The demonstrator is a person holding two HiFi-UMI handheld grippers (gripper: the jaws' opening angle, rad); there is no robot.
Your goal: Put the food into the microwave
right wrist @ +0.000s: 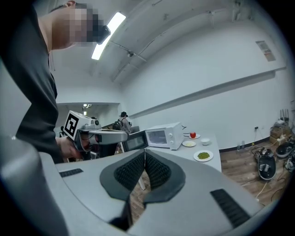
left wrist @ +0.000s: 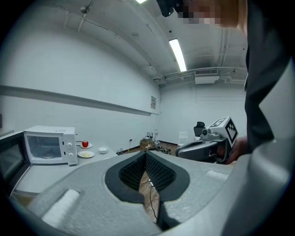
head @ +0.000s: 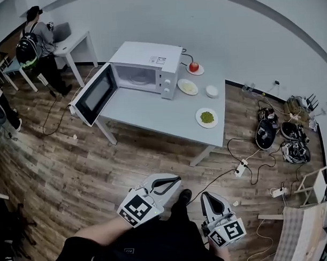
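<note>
Both tools are clenched and empty: the left tool has its ribbed pads pressed together with only floor showing past them, and the right tool is the same. They are held low in front of the person, well apart from the worktop, so nothing has been picked up yet.

From where I stand, the trouble lies between here and there. Cables and a power strip trail over the floor near the worktop's right side, and a foot could catch them. The microwave door hangs open past the left edge, easy to knock. Each tool must also open before it can take a plate rim; a shallow bite would tip the plate and scatter loose food.

The green food plate sits by the front right corner. A pale food plate lies just beside the microwave, a small bowl next to it, and a red fruit plate at the back edge. The dishes are round and flat, with no long axis. The microwave's length runs along the back edge, its mouth facing the front left.
</note>
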